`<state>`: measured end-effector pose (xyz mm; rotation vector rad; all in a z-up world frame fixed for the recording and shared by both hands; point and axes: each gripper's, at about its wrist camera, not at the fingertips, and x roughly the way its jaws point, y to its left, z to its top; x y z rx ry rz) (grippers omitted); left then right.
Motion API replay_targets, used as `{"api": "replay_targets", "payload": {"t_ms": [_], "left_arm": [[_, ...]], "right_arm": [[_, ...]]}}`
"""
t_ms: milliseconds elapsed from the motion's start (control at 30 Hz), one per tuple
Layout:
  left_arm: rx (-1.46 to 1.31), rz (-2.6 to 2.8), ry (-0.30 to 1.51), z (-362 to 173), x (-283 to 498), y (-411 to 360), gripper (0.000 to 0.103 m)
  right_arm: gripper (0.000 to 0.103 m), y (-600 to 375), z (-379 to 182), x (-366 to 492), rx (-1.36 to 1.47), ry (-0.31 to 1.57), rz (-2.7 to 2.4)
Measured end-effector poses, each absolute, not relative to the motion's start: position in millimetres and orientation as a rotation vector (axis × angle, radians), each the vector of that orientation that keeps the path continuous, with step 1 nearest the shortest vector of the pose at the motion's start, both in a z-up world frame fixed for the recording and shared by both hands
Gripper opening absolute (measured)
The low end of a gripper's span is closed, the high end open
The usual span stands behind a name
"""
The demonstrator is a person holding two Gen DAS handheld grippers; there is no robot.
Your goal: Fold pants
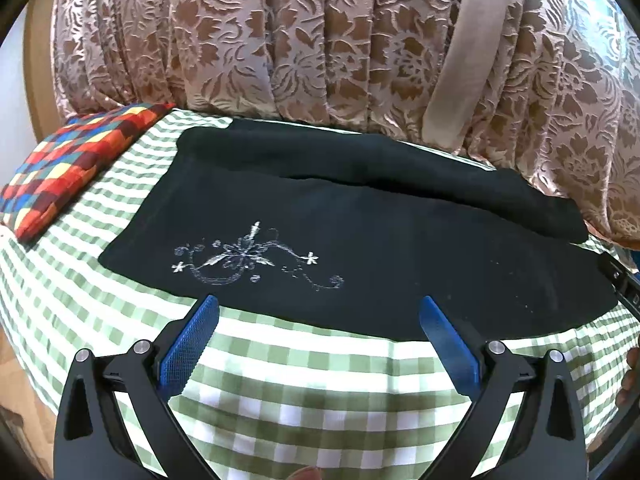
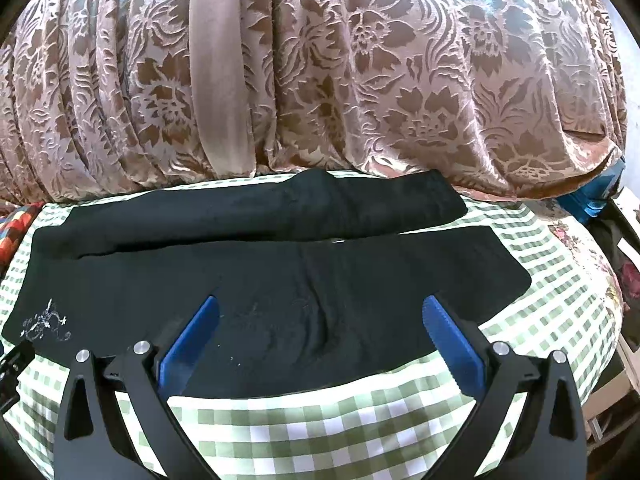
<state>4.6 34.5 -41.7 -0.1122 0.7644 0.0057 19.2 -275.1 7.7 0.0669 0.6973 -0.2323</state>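
Left wrist view: my left hand-held gripper [image 1: 318,312] hovers released, black pants [image 1: 360,248] spread just ahead on the checked bed [image 1: 280,380]. Right wrist view: my right hand-held gripper [image 2: 320,312] gapes above the near leg. I judge both should pinch the near edge evenly before folding.

Right gripper [image 2: 320,312] at 6 o'clock, blue fingers [image 2: 190,344] spread wide, empty, over near edge of black pants [image 2: 360,280]. Pants lie flat across green checked sheet [image 2: 320,420], two legs side by side running 9 to 3 o'clock, white embroidery [image 2: 46,326] at 9 o'clock. Floral curtain [image 2: 400,80] fills 12 o'clock.
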Motion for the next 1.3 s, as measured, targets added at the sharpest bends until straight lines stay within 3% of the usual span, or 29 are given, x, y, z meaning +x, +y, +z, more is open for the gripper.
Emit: {"api": "replay_targets", "payload": {"t_ms": [533,867,1167,1300], "left_arm": [[-0.247,-0.028,0.755,-49,3,73,0.099],[-0.323,0.068,0.857,-71,5,128,0.099],[-0.594,0.038,0.855,-84,11,194,0.098],[-0.648,0.024,0.862,-90,26,204,0.085]], "right_arm": [[0.101,-270,-1,22,0.048,0.737,-0.205],[0.101,-276,-16,28,0.077,0.801,-0.161],[0.101,-381,-56,19,0.554,0.976,0.041],[0.101,-447,-66,5,0.787,0.934,-0.010]]}}
